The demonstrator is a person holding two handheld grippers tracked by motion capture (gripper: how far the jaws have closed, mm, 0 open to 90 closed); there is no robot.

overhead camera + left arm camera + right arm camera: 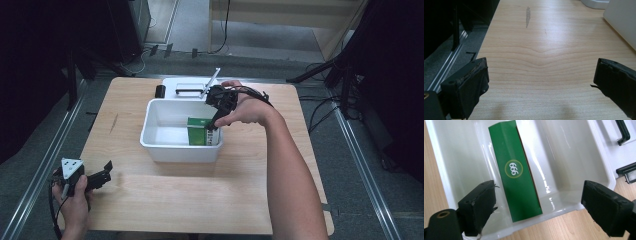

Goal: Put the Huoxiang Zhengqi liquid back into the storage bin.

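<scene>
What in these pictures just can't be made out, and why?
- High view: the print on the green box in the white bin is too small, and the right gripper covers its corner.
- Right gripper view: the black-handled thing is cut off by the edge.
- Left gripper view: the bin's inside lies out of frame.

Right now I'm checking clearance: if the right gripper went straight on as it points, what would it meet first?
Probably the green box inside the white tub; the open right gripper points at it.
</scene>
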